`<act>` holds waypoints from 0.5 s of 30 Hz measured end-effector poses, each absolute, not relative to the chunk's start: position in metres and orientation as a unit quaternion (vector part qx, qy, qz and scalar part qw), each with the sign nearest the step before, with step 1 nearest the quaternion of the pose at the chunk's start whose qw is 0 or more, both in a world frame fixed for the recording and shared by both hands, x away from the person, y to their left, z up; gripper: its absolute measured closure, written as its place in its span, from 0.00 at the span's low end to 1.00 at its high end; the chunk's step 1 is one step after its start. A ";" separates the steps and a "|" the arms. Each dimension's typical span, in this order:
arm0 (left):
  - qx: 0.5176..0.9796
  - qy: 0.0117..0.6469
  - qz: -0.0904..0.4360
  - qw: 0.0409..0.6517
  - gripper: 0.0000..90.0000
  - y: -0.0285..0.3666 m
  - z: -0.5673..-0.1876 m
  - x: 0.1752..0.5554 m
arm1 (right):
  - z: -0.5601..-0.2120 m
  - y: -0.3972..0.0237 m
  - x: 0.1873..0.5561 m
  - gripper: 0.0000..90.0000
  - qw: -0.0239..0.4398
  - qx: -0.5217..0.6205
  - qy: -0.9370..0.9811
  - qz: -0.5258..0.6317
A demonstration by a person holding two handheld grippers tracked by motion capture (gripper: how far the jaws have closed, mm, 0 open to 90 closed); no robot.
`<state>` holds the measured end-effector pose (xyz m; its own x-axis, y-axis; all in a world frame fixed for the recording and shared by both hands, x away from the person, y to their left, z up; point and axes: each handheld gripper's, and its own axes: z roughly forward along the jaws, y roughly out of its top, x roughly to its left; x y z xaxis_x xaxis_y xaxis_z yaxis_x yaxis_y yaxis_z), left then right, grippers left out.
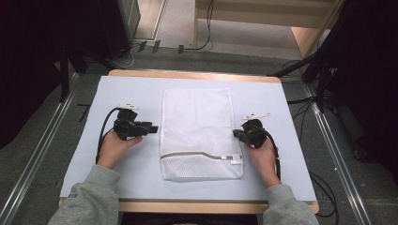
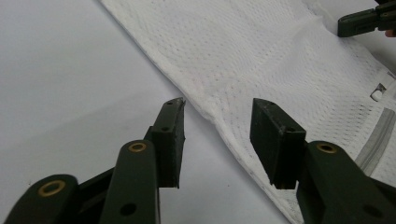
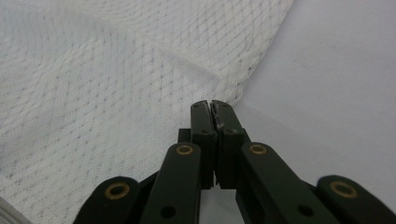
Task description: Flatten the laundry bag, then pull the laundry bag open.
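Two grippers flank a flat white mesh zip-up laundry bag (image 1: 199,131) on a pale blue table cover (image 1: 117,173).
Left gripper (image 2: 219,135) spread astride the bag's edge; right gripper (image 3: 211,114) pressed together, apparently empty: one-sided lifting may drag the bag askew.

No legible text, label, brand, number or sign on anything here.

Grey sweatshirt sleeves (image 1: 94,197); black grippers, the left gripper (image 2: 219,135) and right gripper (image 3: 212,109), with brass-ringed pivots and black cables (image 1: 101,136).

Whether the right tongs (image 3: 211,106) pinch any of the mesh bag (image 3: 107,93) cannot be told. The bag runs past the picture's edges beyond the left tongs (image 2: 219,105). Both forearms are cut off below the counter (image 1: 197,205).
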<state>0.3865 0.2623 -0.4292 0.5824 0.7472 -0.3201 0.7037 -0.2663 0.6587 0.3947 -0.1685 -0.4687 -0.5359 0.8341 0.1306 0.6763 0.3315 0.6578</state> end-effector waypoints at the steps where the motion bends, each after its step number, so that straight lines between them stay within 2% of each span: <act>1: 0.796 0.455 0.026 0.398 0.60 0.262 -0.429 0.386 | -0.469 -0.168 0.393 0.98 0.110 0.469 0.808 0.339; 3: 0.798 0.452 0.027 0.398 0.58 0.261 -0.429 0.385 | -0.469 -0.169 0.393 0.95 0.101 0.467 0.810 0.340; 5: 0.799 0.449 0.022 0.399 0.55 0.259 -0.428 0.384 | -0.469 -0.172 0.392 0.86 0.101 0.466 0.807 0.350; 8: 0.804 0.443 0.020 0.397 0.52 0.256 -0.428 0.383 | -0.463 -0.176 0.385 0.82 0.103 0.464 0.800 0.366; 12: 0.807 0.436 0.018 0.398 0.51 0.252 -0.425 0.380 | -0.455 -0.180 0.373 0.81 0.108 0.456 0.796 0.382; 15: 0.809 0.430 0.017 0.401 0.51 0.248 -0.422 0.377 | -0.451 -0.181 0.366 0.84 0.105 0.452 0.796 0.388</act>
<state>0.3773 0.2483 -0.4218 0.6303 0.7088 -0.3168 0.6812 -0.3092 0.6636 0.3659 -0.1811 -0.4507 -0.5701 0.8008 0.1835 0.6377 0.2905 0.7134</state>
